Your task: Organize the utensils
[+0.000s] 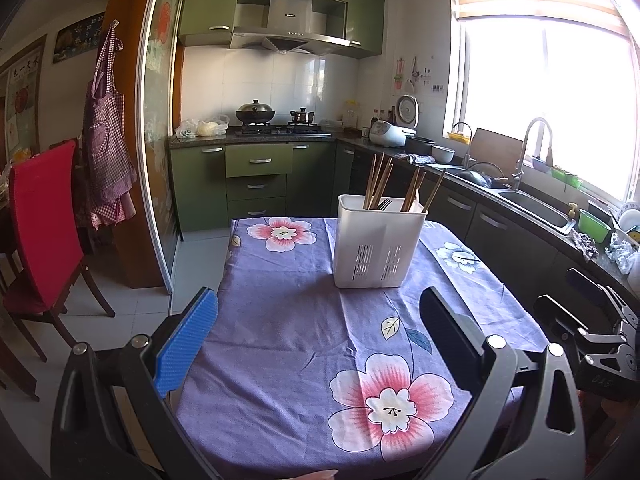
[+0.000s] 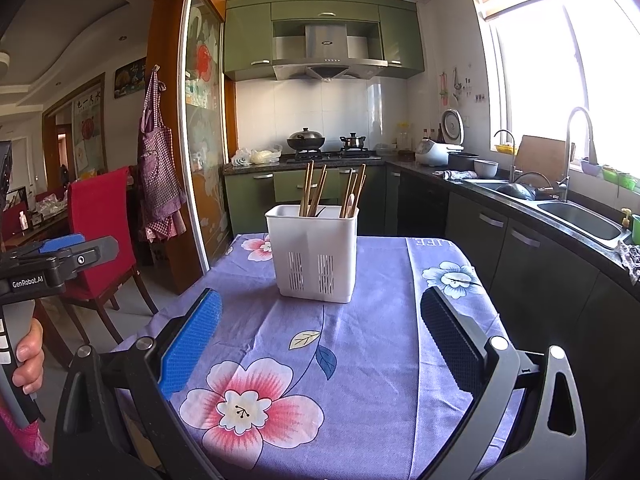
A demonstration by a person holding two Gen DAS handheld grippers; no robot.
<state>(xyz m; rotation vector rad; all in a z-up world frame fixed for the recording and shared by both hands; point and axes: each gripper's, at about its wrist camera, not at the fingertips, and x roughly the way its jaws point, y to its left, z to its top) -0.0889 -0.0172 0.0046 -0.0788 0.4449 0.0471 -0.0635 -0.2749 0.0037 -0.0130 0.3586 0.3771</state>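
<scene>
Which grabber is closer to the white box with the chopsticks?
Hard to say, maybe the left gripper. The white utensil holder stands ahead of it, slightly right. From the right gripper the holder sits ahead, slightly left. Both are open, well short.

A holder stood on the tabletop toward its far end — chopsticks upright in it, a fork among them. A chair stood left of the tabletop, a sink along its right.
</scene>
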